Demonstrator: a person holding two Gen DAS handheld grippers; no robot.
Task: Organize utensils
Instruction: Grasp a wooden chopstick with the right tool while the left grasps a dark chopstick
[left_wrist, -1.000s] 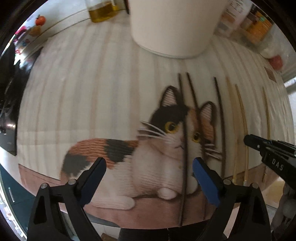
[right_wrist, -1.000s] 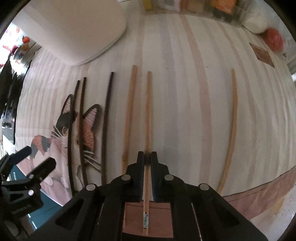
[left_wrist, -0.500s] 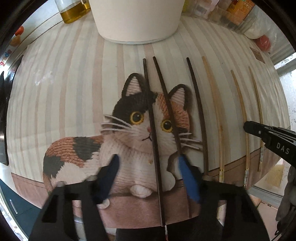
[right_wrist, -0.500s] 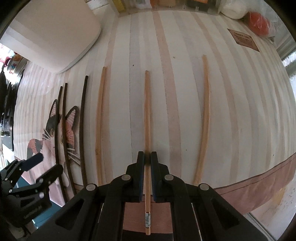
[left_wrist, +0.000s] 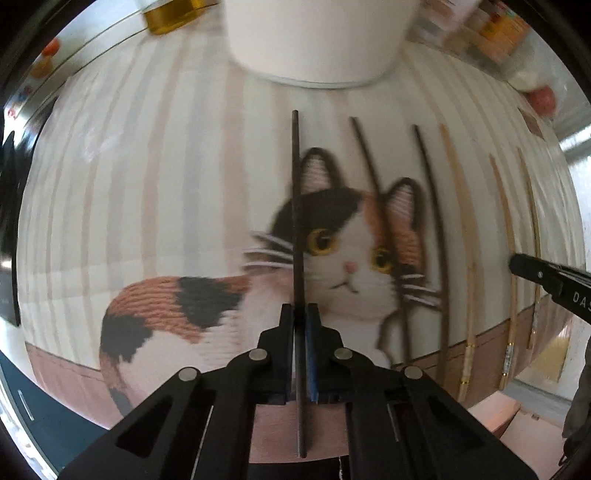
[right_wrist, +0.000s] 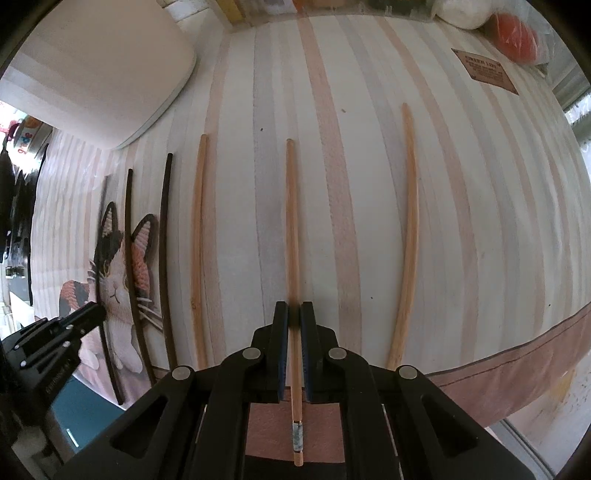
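Observation:
My left gripper (left_wrist: 300, 314) is shut on a dark chopstick (left_wrist: 296, 206) that points away over the cat picture on the striped mat (left_wrist: 155, 177). Two more dark chopsticks (left_wrist: 436, 236) lie to its right, then light wooden ones (left_wrist: 506, 236). My right gripper (right_wrist: 294, 314) is shut on a light wooden chopstick (right_wrist: 291, 229). Two other wooden chopsticks (right_wrist: 410, 221) lie either side of it on the mat (right_wrist: 480, 221). Dark chopsticks (right_wrist: 165, 258) lie further left. The left gripper also shows in the right wrist view (right_wrist: 88, 317), the right gripper in the left wrist view (left_wrist: 517, 264).
A large white container (left_wrist: 314, 40) stands at the far edge of the mat. A bottle of yellow liquid (left_wrist: 173, 14) is behind it to the left. Packets and a red object (right_wrist: 517, 33) sit at the far right. The table edge runs close below the grippers.
My left gripper has closed from open onto a dark chopstick and carried it left of the other dark ones. My right gripper has moved its wooden chopstick rightward, away from its neighbour.

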